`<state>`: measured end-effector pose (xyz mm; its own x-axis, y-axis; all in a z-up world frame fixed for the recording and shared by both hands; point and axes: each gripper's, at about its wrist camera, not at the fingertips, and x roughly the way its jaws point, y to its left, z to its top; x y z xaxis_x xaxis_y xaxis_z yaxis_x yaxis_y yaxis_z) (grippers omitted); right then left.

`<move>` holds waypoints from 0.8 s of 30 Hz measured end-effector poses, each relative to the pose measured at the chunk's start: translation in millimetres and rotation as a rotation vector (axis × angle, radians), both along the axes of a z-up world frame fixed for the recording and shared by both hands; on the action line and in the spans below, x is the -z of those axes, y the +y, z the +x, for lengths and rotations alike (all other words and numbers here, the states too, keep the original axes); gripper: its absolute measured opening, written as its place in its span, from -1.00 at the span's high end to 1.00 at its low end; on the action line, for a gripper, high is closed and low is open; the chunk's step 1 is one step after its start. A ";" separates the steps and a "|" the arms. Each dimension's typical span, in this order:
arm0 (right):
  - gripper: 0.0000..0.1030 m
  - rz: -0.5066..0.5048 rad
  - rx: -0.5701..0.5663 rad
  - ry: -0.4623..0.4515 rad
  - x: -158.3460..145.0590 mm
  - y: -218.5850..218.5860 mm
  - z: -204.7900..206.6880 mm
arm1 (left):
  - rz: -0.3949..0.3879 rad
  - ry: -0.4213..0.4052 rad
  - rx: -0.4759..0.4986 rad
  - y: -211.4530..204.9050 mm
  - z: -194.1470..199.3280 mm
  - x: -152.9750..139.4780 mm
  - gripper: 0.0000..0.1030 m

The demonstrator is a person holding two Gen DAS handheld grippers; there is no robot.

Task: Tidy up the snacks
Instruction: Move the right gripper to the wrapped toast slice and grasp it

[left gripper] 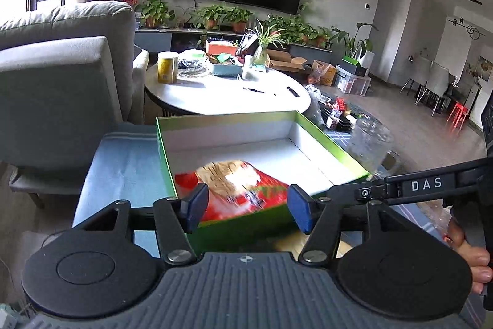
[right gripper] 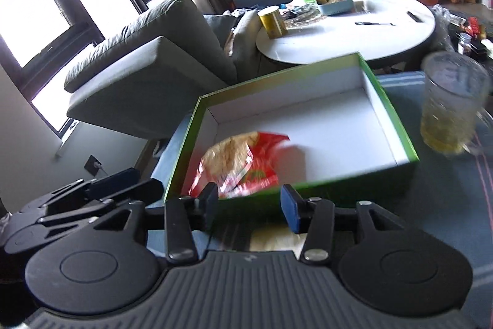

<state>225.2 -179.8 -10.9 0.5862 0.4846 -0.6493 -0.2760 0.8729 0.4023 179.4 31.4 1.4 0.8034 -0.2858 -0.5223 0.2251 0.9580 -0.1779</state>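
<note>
Both sets of tongs sat nearest my cameras, and I found each one parted with nothing between the pads: the left gripper (left gripper: 246, 207) and the right gripper (right gripper: 251, 207) were holding nothing. No earlier view was available to me.

Largest item ahead of the tongs was the green box (left gripper: 332, 141), white inside, resting on a blue-grey cloth (left gripper: 120, 168). Its near wall lay just beyond both sets of pads. Beyond the box's far right corner stood a glass mug (right gripper: 446, 113) of yellowish liquid, well clear of either gripper.

Inside the box, against the near-left corner, lay the red snack bag (left gripper: 243, 190). It sat directly ahead of the left tongs and ahead and slightly left of the right tongs; I judged the left hand nearer. Its long axis appeared to run from that corner diagonally toward the box's middle. Blur prevented my reading which end was its top.
</note>
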 end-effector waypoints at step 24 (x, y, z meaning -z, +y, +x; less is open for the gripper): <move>-0.28 0.000 0.147 0.129 46.8 -18.6 -22.8 | -0.075 0.252 0.065 -53.5 -17.4 57.6 -0.21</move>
